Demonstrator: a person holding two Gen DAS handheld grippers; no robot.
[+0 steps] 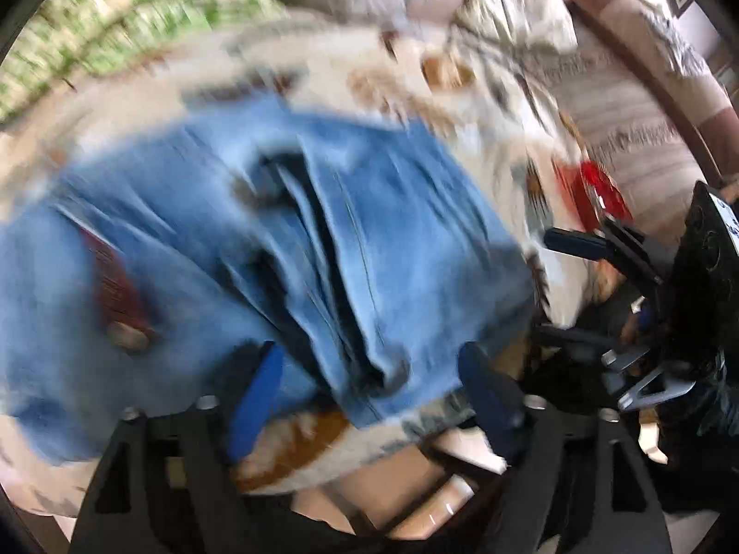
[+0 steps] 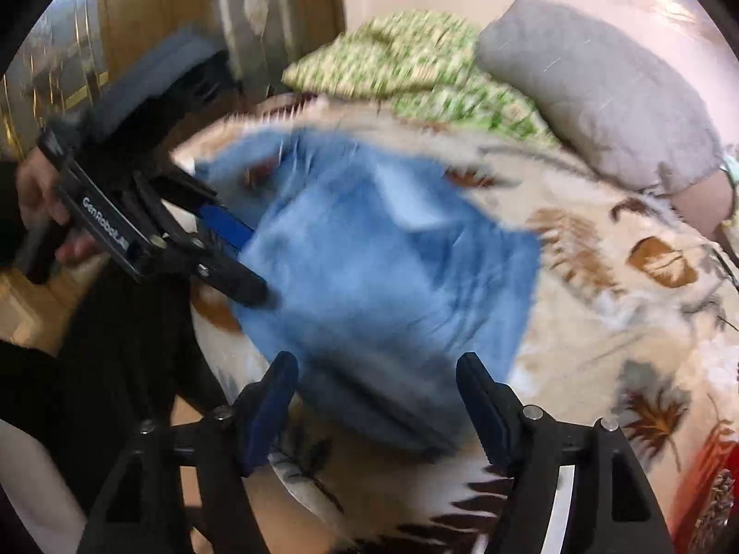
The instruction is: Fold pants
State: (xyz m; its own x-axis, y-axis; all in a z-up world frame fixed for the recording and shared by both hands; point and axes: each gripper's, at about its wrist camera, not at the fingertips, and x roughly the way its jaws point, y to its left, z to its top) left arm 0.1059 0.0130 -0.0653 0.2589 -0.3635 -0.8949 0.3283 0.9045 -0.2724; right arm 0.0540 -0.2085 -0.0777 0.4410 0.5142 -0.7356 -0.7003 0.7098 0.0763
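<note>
Lying bunched on the patterned blanket (image 2: pixel 600 286), the denim pants (image 2: pixel 392 267) look soft yet weighty; grip a hem edge at 6 o'clock. Left tool (image 1: pixel 369 397) and right tool (image 2: pixel 376 408) gape, seemingly empty despite blur.

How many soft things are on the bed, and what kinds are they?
Jeans: 1, blue
Pillows: 1, grey
Green flowery covers: 1
Leaf-patterned blankets: 1, spread under the jeans
Total: 4
</note>
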